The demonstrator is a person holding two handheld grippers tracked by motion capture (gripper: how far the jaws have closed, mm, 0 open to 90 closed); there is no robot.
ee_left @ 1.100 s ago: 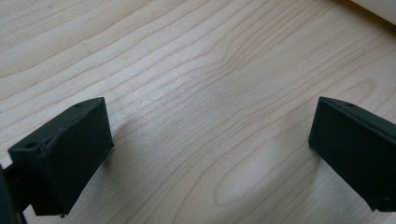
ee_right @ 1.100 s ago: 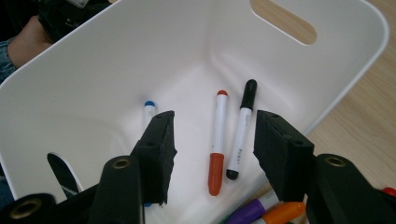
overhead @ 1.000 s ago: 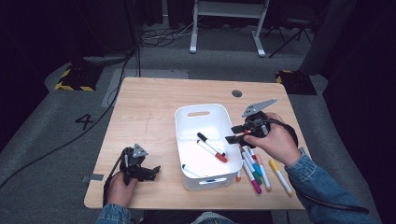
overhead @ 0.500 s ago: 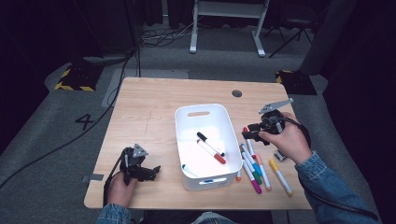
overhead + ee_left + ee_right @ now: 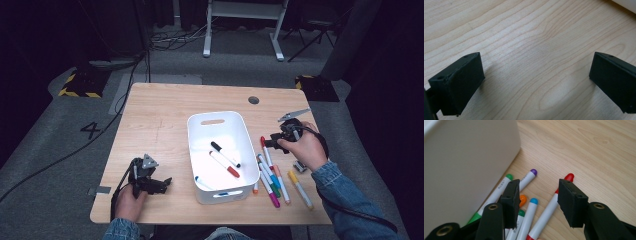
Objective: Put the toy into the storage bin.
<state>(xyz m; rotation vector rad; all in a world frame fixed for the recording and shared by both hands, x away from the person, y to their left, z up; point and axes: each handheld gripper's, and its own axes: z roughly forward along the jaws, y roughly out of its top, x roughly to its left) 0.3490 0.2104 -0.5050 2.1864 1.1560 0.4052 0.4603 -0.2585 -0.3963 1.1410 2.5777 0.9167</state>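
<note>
A white bin (image 5: 200,131) stands mid-table with a black-capped marker (image 5: 225,154), a red-capped one (image 5: 223,164) and a blue one (image 5: 210,186) inside. Several more markers lie on the wood to its right, among them a red one (image 5: 265,150) and a yellow one (image 5: 300,189). My right gripper (image 5: 272,141) hovers low over that row. In the right gripper view the gripper (image 5: 539,192) is open, with red-capped (image 5: 549,212) and blue-capped (image 5: 531,212) markers lying below the gap. Its jaws have just been closing a little, gripping nothing. My left gripper (image 5: 162,183) rests wide open (image 5: 536,75) on bare wood.
The bin's wall (image 5: 469,165) rises close on the left of the right gripper's jaws. A round cable hole (image 5: 253,100) sits at the table's (image 5: 160,120) far right. A small grey object (image 5: 300,166) lies by the right hand. Cables and a desk frame are beyond the table.
The right hand has moved right, away from the bin's rim, and sunk toward the markers on the table. The left hand and gripper have stayed put.
</note>
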